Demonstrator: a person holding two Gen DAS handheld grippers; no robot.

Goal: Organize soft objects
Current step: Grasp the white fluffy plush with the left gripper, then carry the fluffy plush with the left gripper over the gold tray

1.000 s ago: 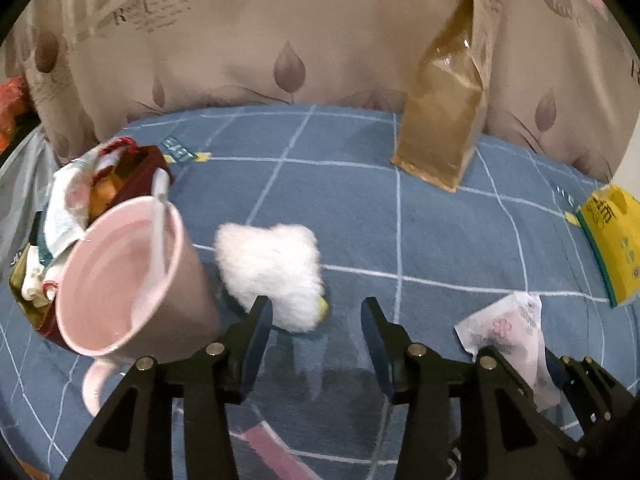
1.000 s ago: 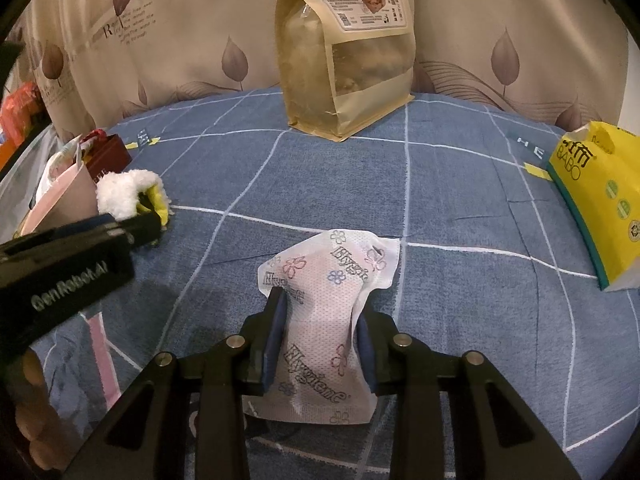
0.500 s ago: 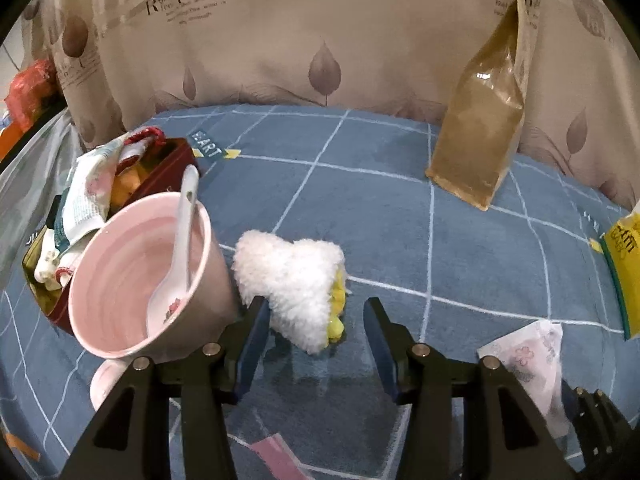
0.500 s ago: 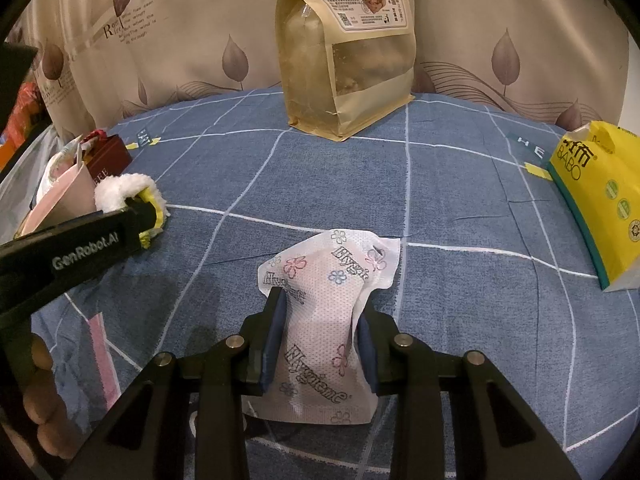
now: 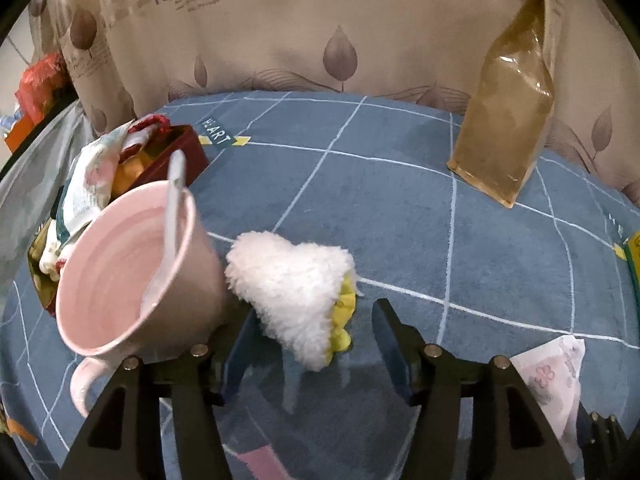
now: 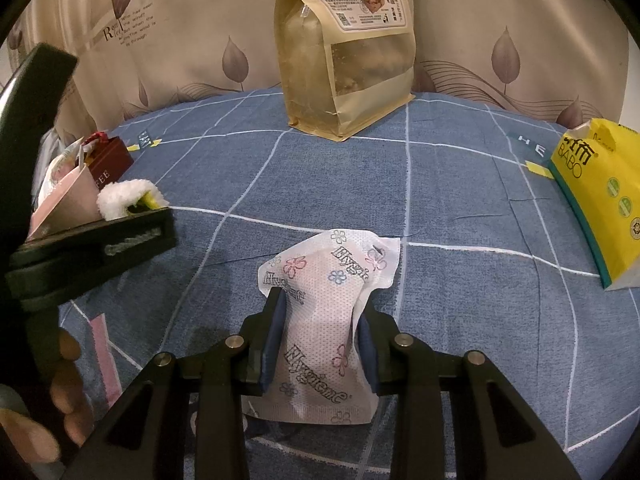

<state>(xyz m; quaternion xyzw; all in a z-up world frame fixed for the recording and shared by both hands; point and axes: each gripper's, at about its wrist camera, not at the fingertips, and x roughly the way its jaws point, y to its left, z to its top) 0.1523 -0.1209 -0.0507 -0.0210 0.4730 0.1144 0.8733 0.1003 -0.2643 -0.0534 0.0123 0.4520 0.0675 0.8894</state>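
white fluffy pad (image 5: pixel 292 292), yellow-edged, lies flat on the blue checked cloth (image 5: pixel 400 208), touching the pink mug (image 5: pixel 132 280) on its left side. left gripper (image 5: pixel 312 340) straddles its near end, jaws just widened, spread and not pressing; likely making room to take the full tuft without knocking the mug. floral sachet (image 6: pixel 328 316) sits further right on the cloth, pinched at its waist by the right gripper (image 6: pixel 320 336), pads denting both sides. likely held ready while the other hand works. kraft bag (image 6: pixel 344 52) stands behind, yellow pack (image 6: pixel 592 208) well apart.
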